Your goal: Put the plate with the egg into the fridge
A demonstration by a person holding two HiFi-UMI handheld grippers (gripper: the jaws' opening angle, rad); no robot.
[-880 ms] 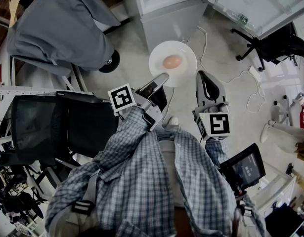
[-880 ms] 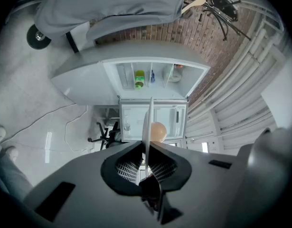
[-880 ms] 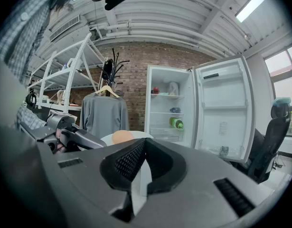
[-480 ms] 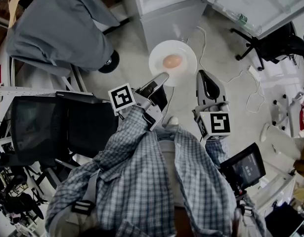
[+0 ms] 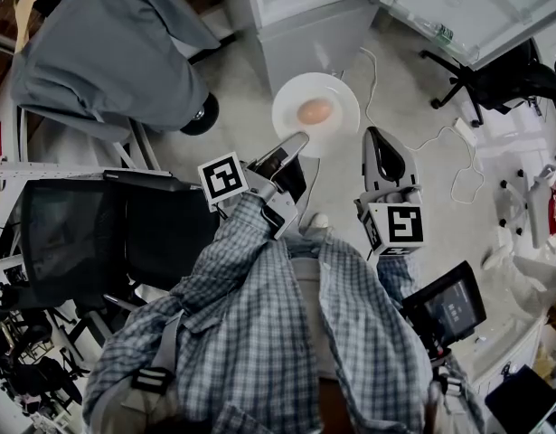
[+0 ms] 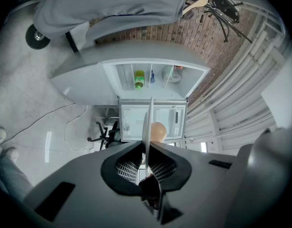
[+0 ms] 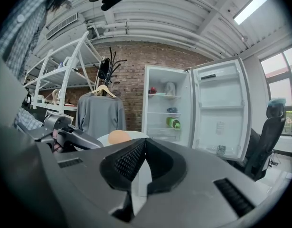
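A white plate [image 5: 332, 98] carrying a brown egg [image 5: 315, 112] is held out over the floor in front of the open fridge [image 5: 305, 7]. My left gripper [image 5: 297, 141] is shut on the plate's near rim. In the left gripper view the plate [image 6: 146, 122] shows edge-on between the jaws of the left gripper [image 6: 146, 145], with the egg [image 6: 158, 131] just right of it and the fridge's shelves [image 6: 150, 77] ahead. My right gripper [image 5: 375, 136] hangs to the right of the plate, apart from it, shut and empty. The right gripper view has the right gripper [image 7: 145, 141], egg [image 7: 119, 137] and fridge [image 7: 167, 108].
The fridge door [image 5: 476, 7] stands swung open to the right. A grey garment [image 5: 106, 43] hangs on a rack at the left, above a black chair [image 5: 106, 233]. A white cable [image 5: 413, 143] lies on the floor; an office chair [image 5: 494, 80] stands at the right.
The plate and left gripper hold their place. My right gripper has drifted slightly to the right.
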